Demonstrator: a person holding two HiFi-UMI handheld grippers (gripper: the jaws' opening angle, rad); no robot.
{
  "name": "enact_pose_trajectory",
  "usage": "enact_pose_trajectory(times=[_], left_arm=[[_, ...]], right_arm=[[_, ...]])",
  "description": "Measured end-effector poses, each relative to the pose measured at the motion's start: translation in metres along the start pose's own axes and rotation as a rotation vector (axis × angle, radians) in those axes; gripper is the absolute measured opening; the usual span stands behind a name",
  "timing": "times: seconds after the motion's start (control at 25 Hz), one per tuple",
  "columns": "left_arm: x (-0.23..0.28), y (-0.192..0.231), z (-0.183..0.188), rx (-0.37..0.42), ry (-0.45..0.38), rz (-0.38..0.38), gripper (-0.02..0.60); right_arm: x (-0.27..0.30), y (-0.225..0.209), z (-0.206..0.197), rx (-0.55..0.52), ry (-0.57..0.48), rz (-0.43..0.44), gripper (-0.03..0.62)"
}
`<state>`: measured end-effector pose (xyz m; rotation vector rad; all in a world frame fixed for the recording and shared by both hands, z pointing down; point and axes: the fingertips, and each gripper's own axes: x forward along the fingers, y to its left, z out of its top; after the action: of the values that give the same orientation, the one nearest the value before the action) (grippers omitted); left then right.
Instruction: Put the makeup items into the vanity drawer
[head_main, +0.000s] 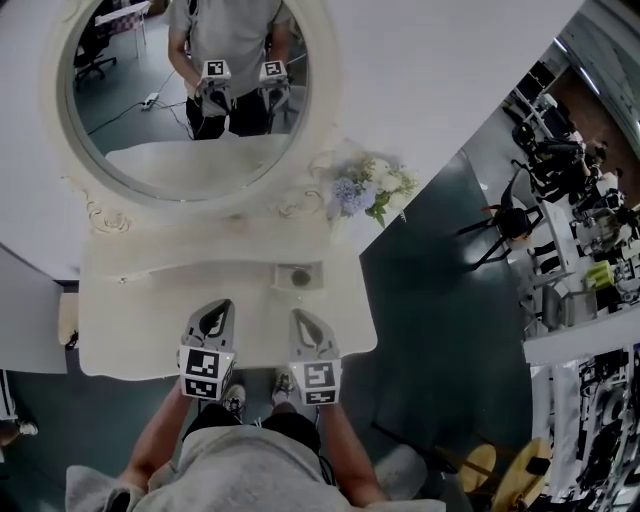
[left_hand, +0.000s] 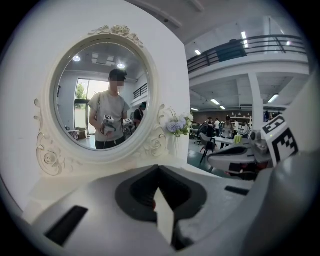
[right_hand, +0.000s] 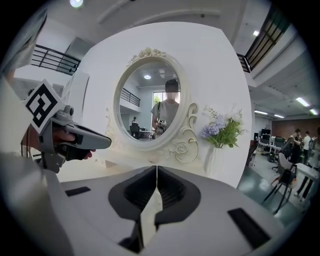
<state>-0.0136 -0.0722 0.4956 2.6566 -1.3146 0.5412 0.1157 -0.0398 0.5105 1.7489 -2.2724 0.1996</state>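
Cream vanity (head_main: 150, 300) (ornate mirror (head_main: 130, 120)) faces left claw (left_hand: 158, 168), right claw (right_hand: 157, 167), both pressed together.

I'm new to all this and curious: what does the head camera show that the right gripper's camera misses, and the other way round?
Only the head view: the person's shoes and a small square container on the vanity top. Only the right gripper view: the white vase under the flowers and a balcony railing. Both: the oval mirror, the flowers, the left gripper.
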Motion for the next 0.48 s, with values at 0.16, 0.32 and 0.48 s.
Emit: enact_pose_trajectory(times=[0.16,0.32,0.48], left_arm=[[-0.005,0.001,-0.001,0.004,-0.001,0.002,0.002],[-0.008,0.002,-0.001,-0.003,-0.002,0.012,0.002],[-0.005,0.008,-0.002,-0.012,0.000,0.032,0.002]], right_arm=[[-0.001,0.006,0.002,-0.004,-0.007,0.006,0.018],[0.001,0.007,0.005,-0.006,-0.010,0.017,0.018],[0.011,0.009,0.007,-0.010,-0.009,0.044,0.018]])
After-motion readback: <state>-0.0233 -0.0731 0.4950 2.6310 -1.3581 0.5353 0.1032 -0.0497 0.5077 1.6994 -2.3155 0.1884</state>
